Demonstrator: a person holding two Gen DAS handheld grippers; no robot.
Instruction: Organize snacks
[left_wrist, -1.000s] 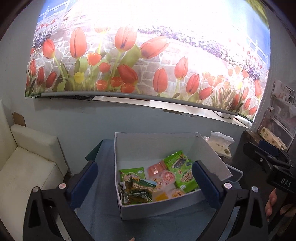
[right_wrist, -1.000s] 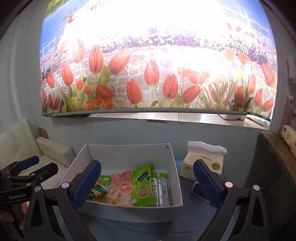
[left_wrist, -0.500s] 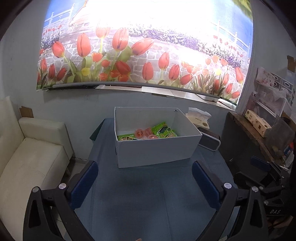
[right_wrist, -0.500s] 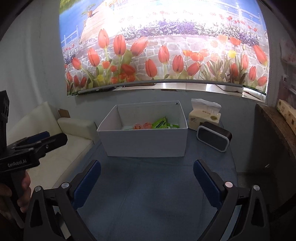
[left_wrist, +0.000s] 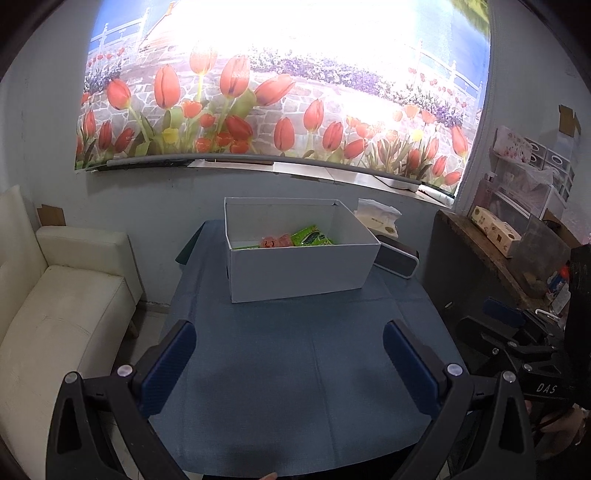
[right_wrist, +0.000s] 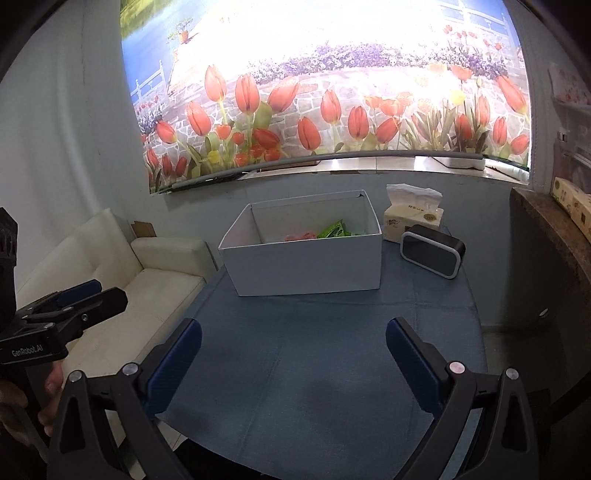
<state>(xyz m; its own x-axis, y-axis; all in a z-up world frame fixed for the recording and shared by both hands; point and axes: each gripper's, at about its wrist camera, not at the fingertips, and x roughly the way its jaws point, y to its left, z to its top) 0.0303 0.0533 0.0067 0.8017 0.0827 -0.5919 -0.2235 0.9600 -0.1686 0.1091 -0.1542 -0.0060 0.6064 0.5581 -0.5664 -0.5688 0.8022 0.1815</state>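
A white open box (left_wrist: 299, 271) stands at the far end of the blue table; it also shows in the right wrist view (right_wrist: 306, 262). Green snack packets (left_wrist: 312, 238) and pink jelly cups (left_wrist: 275, 240) show over its rim, as do the packets (right_wrist: 334, 230) in the right wrist view. My left gripper (left_wrist: 290, 363) is open and empty, held back over the near part of the table. My right gripper (right_wrist: 293, 362) is open and empty too, held back the same way. Most of the box's contents are hidden by its front wall.
A tissue pack (right_wrist: 412, 218) and a black-and-white speaker (right_wrist: 432, 254) sit right of the box. A white sofa (left_wrist: 55, 306) is left of the table (left_wrist: 295, 369). A dark shelf with boxes (left_wrist: 495, 236) stands at the right.
Both grippers have pulled back and away from the box, which now looks smaller and farther. Both stay open and empty.
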